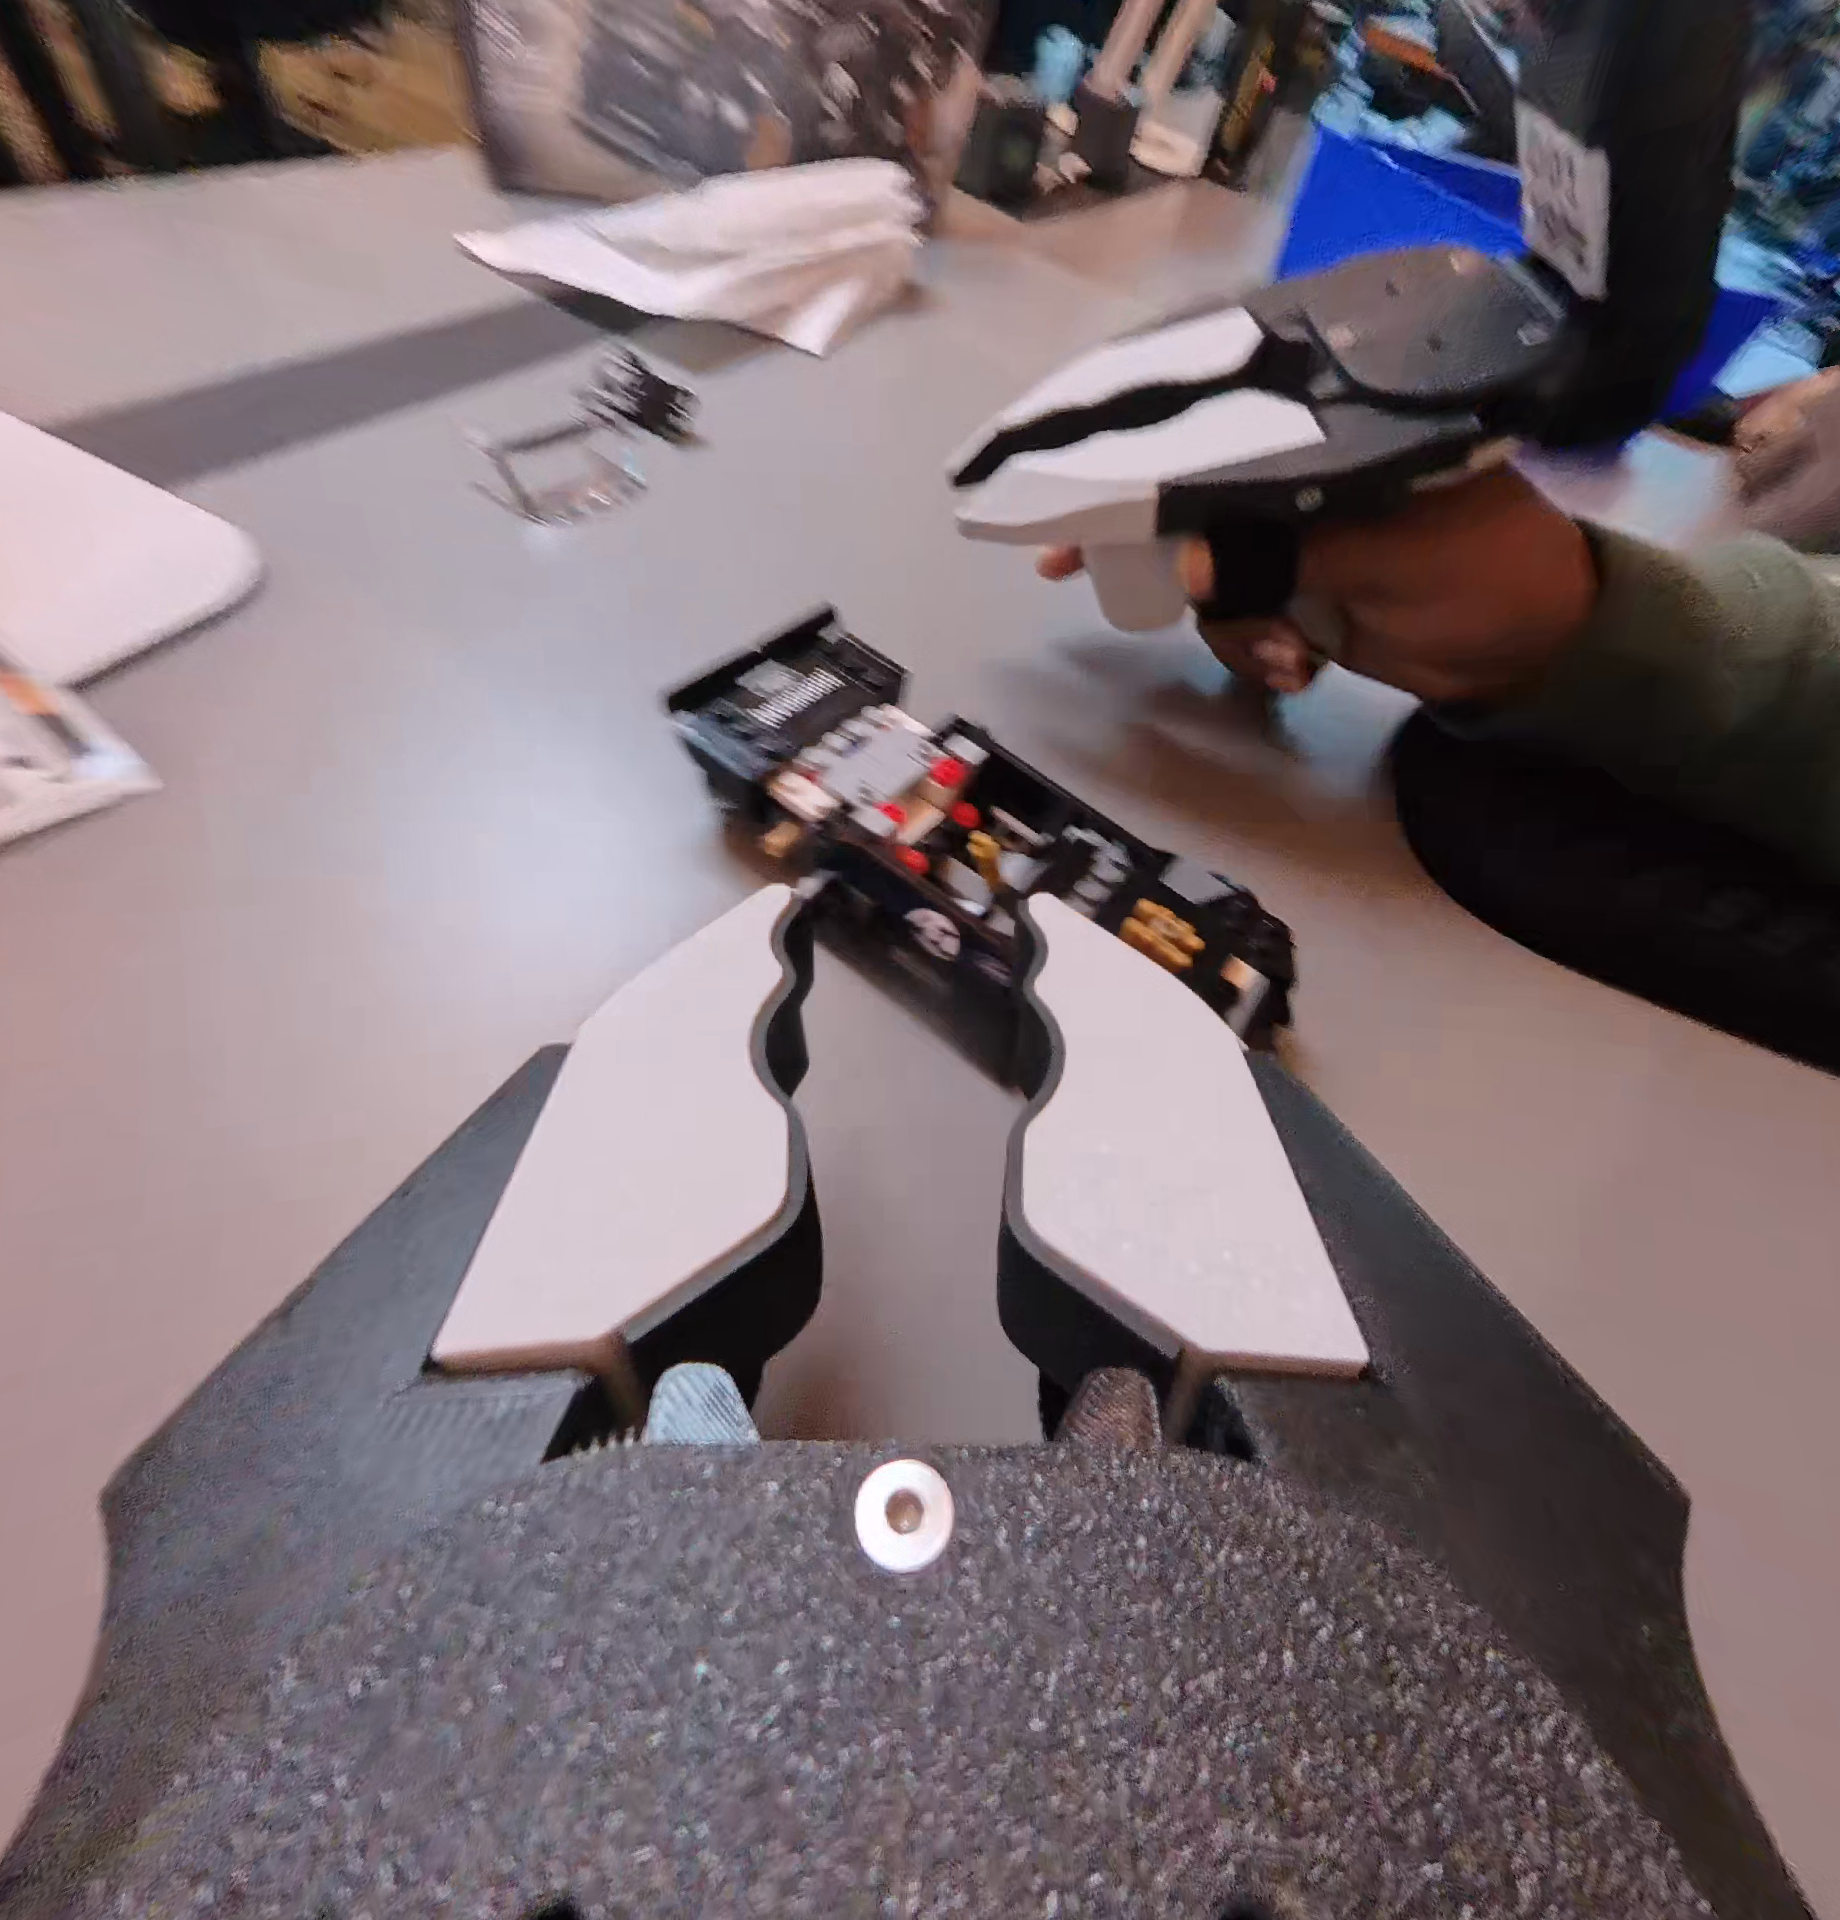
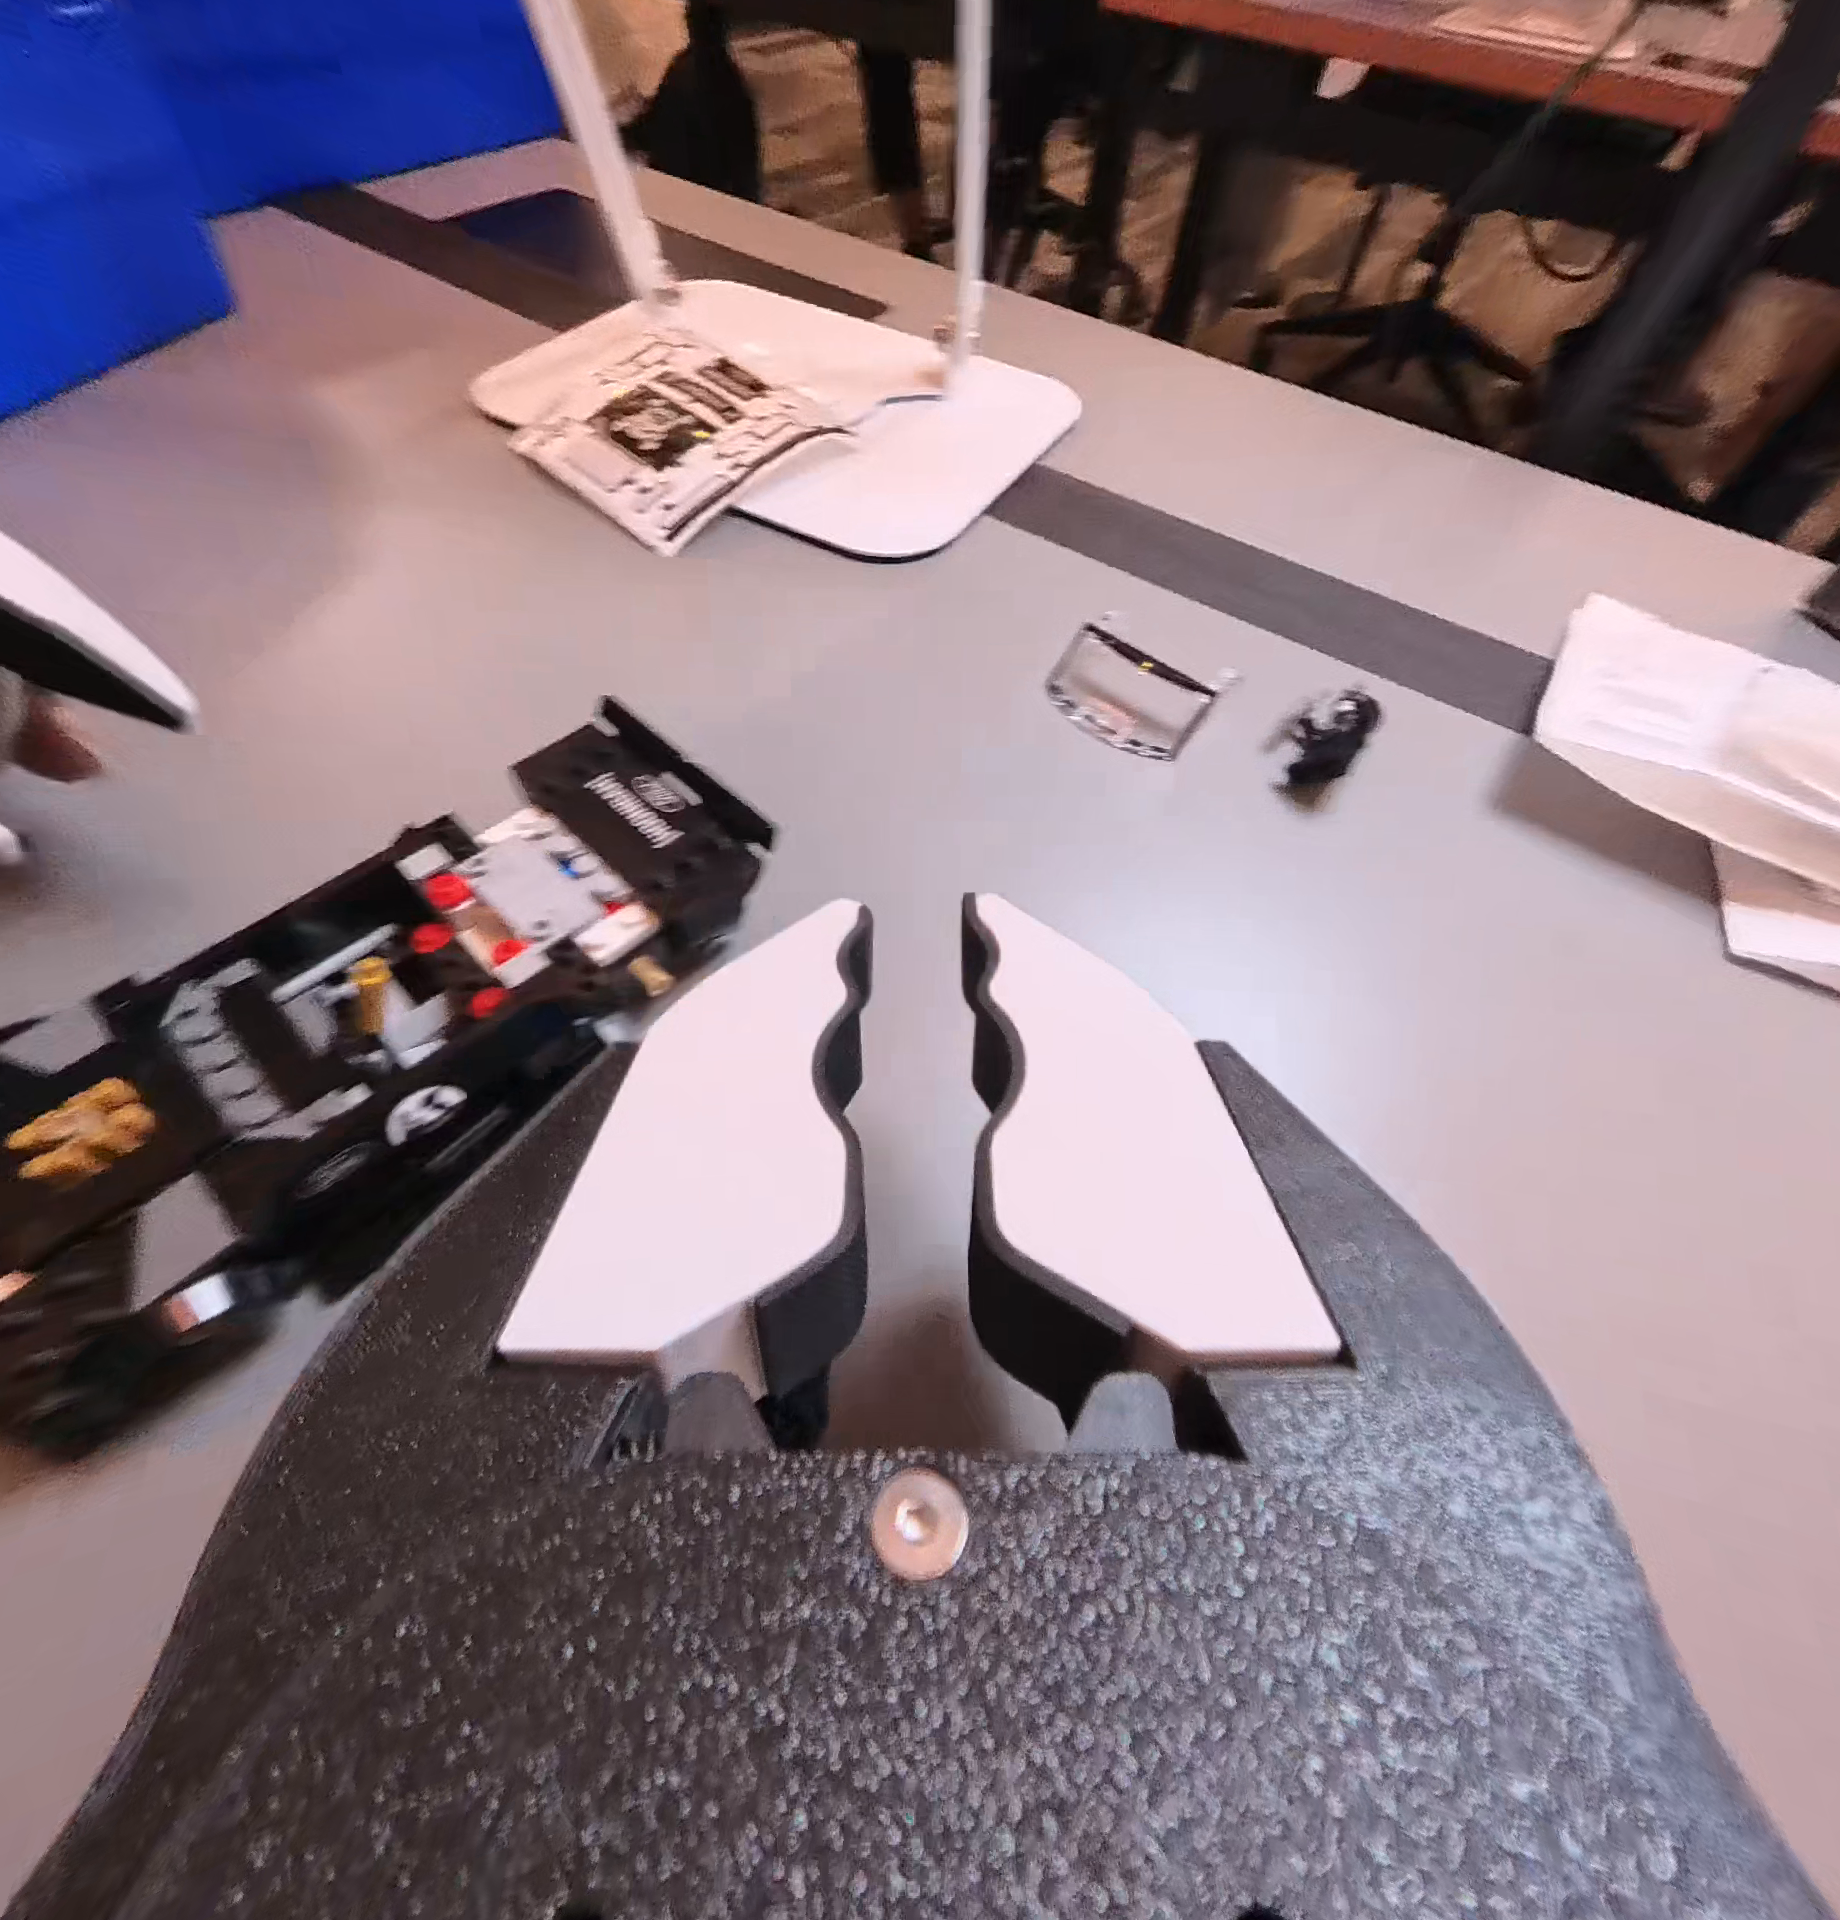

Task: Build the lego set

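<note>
Left gripper [image 1: 911, 914], spread and empty, reaches toward the black lego car [image 1: 957, 831] just ahead, probably to steady it; right gripper [image 2: 916, 920], narrowly parted, faces the clear windscreen piece [image 2: 1129, 691].

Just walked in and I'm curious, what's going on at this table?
A person is building a black lego car with a handheld gripper in each hand. The left gripper has its open jaws at the car's side. The right gripper hangs open and empty over the grey table. A clear windscreen piece and a small black piece lie loose, not yet fitted.
</note>
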The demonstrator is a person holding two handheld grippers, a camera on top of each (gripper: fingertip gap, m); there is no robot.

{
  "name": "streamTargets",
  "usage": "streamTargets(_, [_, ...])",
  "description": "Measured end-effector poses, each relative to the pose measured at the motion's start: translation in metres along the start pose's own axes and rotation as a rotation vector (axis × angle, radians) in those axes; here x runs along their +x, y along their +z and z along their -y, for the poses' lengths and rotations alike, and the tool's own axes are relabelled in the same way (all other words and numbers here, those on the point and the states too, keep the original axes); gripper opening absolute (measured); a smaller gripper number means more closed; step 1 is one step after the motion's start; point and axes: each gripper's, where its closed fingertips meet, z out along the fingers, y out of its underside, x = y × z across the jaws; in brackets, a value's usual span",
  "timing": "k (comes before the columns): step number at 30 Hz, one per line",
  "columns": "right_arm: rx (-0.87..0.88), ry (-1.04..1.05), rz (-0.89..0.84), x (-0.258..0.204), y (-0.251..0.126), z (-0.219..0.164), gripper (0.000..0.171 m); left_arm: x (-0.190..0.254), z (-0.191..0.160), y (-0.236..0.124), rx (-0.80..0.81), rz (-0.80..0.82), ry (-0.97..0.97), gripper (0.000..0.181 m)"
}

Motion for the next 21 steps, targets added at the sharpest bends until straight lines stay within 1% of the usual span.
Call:
streamTargets(4, [0.008, 0.120, -0.035, 0.018, 0.008, 0.000, 0.024, -0.036, 0.017, -0.016, 0.113, 0.143, -0.043, 0.040])
streamTargets(8, [0.016, 0.105, -0.067, 0.027, 0.020, 0.006, 0.024, -0.063, 0.028, -0.031, 0.192, 0.236, -0.082, 0.043])
streamTargets(12, [0.014, 0.096, -0.076, 0.033, 0.048, 0.018, 0.024, -0.085, 0.034, -0.034, 0.204, 0.327, -0.032, 0.044])
streamTargets(14, [0.020, 0.080, -0.097, 0.037, 0.059, 0.022, 0.024, -0.094, 0.030, -0.037, 0.191, 0.376, -0.007, 0.044])
streamTargets(17, [0.047, 0.087, -0.096, 0.037, 0.061, 0.027, 0.024, -0.097, 0.029, -0.043, 0.191, 0.400, 0.002, 0.044])
streamTargets(21, [0.069, 0.087, -0.100, 0.032, 0.054, 0.028, 0.026, -0.096, 0.034, -0.051, 0.208, 0.426, 0.027, 0.045])
